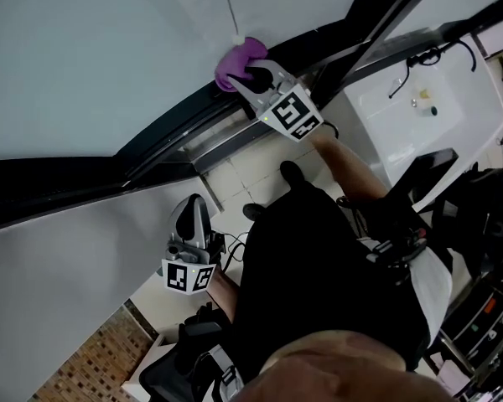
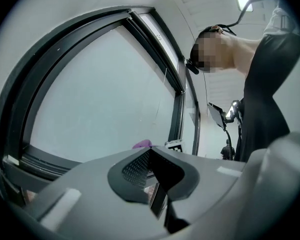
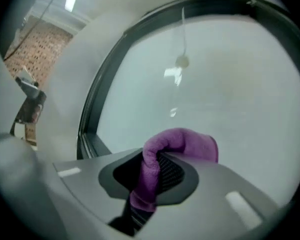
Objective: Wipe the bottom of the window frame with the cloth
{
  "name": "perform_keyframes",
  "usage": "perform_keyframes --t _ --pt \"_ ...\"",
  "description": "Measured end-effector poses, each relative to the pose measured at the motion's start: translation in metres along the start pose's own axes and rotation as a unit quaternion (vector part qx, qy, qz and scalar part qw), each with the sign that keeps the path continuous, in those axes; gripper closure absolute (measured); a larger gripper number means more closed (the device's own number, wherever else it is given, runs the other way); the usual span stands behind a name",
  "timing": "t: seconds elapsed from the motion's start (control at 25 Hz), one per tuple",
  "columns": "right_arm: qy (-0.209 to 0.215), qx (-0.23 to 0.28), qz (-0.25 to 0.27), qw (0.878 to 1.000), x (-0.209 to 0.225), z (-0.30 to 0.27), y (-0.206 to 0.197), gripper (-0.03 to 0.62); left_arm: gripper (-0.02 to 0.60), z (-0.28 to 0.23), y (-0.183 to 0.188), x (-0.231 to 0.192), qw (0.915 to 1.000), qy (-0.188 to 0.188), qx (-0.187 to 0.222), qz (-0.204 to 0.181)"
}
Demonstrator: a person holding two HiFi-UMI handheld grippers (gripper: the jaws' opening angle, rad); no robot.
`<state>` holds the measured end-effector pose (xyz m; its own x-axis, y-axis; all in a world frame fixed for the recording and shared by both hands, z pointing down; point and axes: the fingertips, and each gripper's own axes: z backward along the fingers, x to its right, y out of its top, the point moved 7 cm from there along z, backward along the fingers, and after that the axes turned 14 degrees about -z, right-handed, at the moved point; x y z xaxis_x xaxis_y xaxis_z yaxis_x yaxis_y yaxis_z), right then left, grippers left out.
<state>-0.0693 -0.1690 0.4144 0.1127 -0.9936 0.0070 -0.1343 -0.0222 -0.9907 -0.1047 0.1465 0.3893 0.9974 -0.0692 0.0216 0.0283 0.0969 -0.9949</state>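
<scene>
Now: purple cloth at the bottom of the window frame

We have the right tongs (image 1: 253,80) pinching the purple cloth (image 1: 240,60). A fold of it bulges out past the tips and lies at the dark lower rail of the window frame (image 1: 176,132), where the rail meets the pale glass. A thin cord (image 1: 227,7) hangs just above the cloth. Our left tongs (image 1: 193,210) are held low, well apart from the frame, with the tips pressed together on nothing
</scene>
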Motion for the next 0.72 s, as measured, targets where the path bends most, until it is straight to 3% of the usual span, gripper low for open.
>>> perform_keyframes --t 0.12,0.2,0.36,0.6,0.72 --pt "0.003 -0.089 0.043 0.995 0.001 -0.035 -0.004 0.531 0.578 0.006 0.0 0.002 0.9999 0.011 0.0 0.0" --pt "0.007 -0.119 0.065 0.991 -0.002 -0.033 -0.002 0.531 0.578 0.008 0.0 0.001 0.9999 0.017 -0.001 0.001" --pt "0.02 -0.129 0.101 0.986 -0.02 -0.004 -0.002 0.531 0.578 0.008 -0.002 -0.004 0.9998 0.021 -0.003 0.003" --pt "0.027 -0.127 0.115 0.985 -0.059 0.056 -0.022 0.531 0.578 -0.002 -0.009 -0.006 1.0 0.004 -0.005 0.008" --pt "0.098 -0.166 0.079 0.978 -0.08 0.083 -0.049 0.531 0.578 -0.006 -0.011 -0.006 0.9999 -0.004 -0.006 0.008"
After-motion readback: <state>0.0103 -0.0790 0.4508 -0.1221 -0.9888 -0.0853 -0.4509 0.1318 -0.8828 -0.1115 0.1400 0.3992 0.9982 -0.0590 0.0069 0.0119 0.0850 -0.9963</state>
